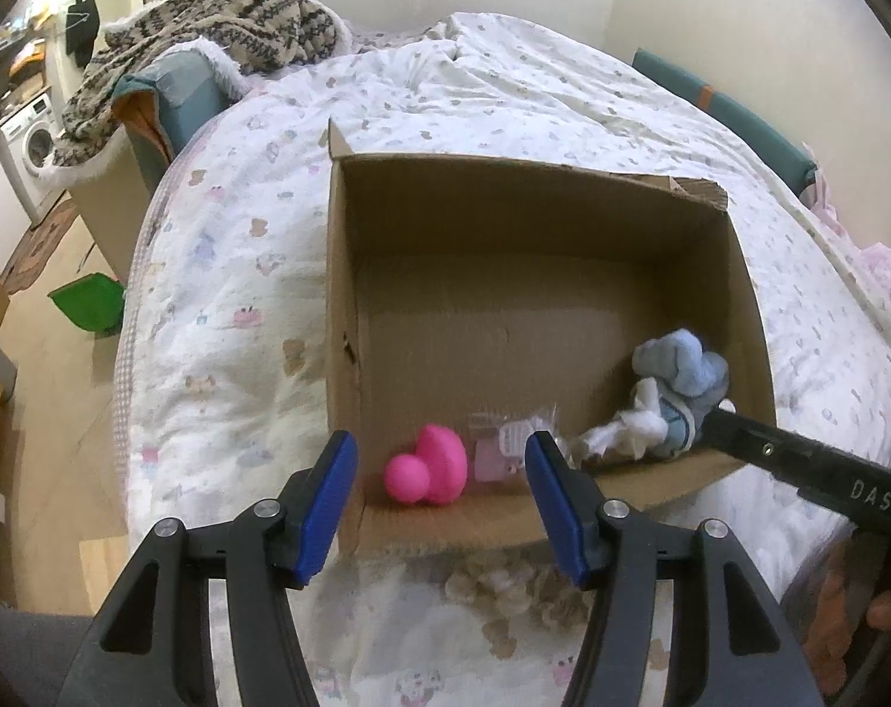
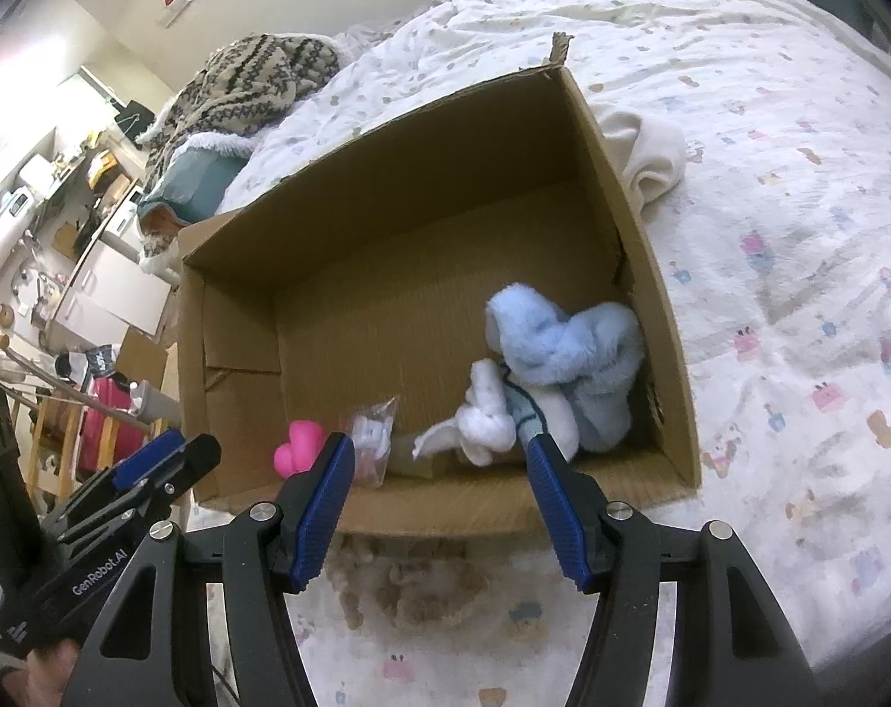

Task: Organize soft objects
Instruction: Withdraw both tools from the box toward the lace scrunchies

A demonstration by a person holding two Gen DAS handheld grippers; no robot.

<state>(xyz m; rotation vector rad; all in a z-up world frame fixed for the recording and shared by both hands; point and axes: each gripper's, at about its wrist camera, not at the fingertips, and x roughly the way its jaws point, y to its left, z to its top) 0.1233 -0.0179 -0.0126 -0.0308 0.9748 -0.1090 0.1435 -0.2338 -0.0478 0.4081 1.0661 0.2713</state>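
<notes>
Right wrist: blue plush (image 2: 569,353) in box (image 2: 339,188), just beyond open right gripper (image 2: 436,459).

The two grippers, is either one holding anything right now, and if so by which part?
Nothing is held. The left gripper and the right gripper both have their jaws open and empty above the near edge of the cardboard box; the blue and white plush toy lies loose inside.

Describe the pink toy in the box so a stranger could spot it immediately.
On the bed's patterned quilt sits an open cardboard box. Along its near wall, at the left end as the left wrist view shows it, lies the pink toy. It is smooth, rounded and bright pink, unlike the clear packet beside it and the fluffy blue-and-white plush further right.
</notes>
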